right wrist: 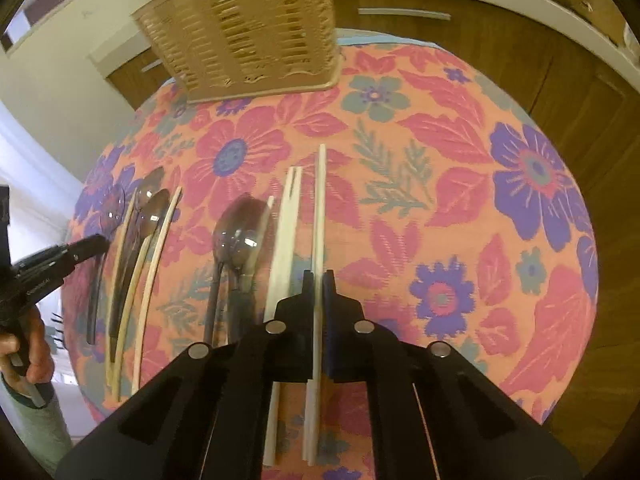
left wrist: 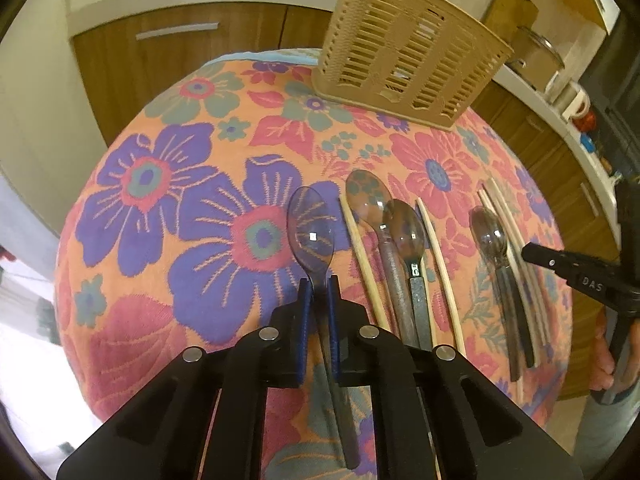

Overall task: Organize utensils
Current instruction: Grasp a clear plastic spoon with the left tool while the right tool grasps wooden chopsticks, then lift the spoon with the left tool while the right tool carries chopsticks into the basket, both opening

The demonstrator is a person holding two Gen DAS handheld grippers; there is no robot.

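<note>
already both claws are clamping: the left gripper (left wrist: 319, 286) is pinching a spoon (left wrist: 311, 232) at its neck, the right gripper (right wrist: 319, 280) a chopstick (right wrist: 320, 208), long axes running toward twelve; the basket (left wrist: 404, 56) is sitting around one o'clock, seemingly nearer the left.

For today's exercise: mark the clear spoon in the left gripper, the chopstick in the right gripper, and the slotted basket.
clear spoon (left wrist: 311, 234), left wrist view, on its bowl.
chopstick (right wrist: 321, 200), right wrist view, on the shaft ahead of the jaws.
slotted basket (left wrist: 404, 52), left wrist view, on its slotted side wall.
</note>
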